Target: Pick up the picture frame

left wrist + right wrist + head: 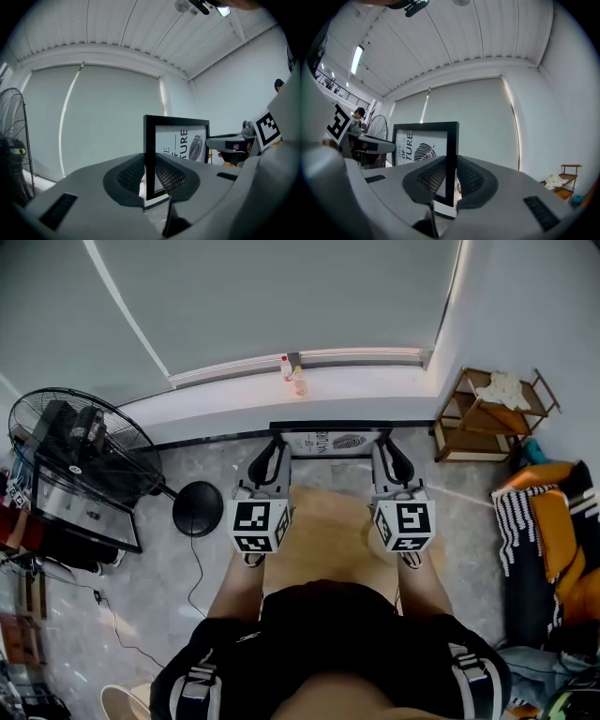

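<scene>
A black picture frame (331, 440) with a white print of a leaf and lettering is held up in the air in front of me, upright and facing me. My left gripper (273, 448) is shut on the frame's left edge (150, 154). My right gripper (385, 448) is shut on its right edge (451, 159). In each gripper view the black border stands pinched between the ribbed pads (132, 174), and the other gripper (234, 143) shows past the print. Both grippers point level towards the window wall.
A black floor fan (80, 460) with a round base (198, 508) stands at the left. A wooden shelf rack (492, 413) with a cloth is at the right. Two small bottles (292, 375) sit on the window ledge. A wooden table top (328, 531) lies below my hands.
</scene>
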`<state>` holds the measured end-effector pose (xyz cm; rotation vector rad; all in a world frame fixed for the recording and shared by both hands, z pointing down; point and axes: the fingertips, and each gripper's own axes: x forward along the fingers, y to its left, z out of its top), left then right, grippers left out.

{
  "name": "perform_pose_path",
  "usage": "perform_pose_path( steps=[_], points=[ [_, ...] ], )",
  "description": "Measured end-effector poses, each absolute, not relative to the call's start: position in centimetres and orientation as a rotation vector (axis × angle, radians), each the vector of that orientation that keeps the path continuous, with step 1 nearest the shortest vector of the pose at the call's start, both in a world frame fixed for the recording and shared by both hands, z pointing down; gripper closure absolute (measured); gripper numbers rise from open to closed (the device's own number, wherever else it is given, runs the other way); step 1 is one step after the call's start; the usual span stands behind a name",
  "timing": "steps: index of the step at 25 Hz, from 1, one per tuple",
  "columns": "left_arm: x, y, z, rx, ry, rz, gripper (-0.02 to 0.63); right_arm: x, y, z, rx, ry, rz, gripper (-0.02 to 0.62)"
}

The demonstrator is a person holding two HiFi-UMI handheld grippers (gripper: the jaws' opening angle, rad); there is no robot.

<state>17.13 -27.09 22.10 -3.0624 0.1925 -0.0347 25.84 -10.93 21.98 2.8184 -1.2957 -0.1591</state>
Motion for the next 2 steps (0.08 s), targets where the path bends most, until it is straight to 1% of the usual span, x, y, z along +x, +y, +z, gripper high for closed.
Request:
perform_pose_path(
  steps=[2],
  points=[
    [16.79,-26.82,22.11,-3.063,0.195,-0.038,0.517,25.53,-10.67,22.03,2.818,-1.3,-0.155,0.509]
  ],
)
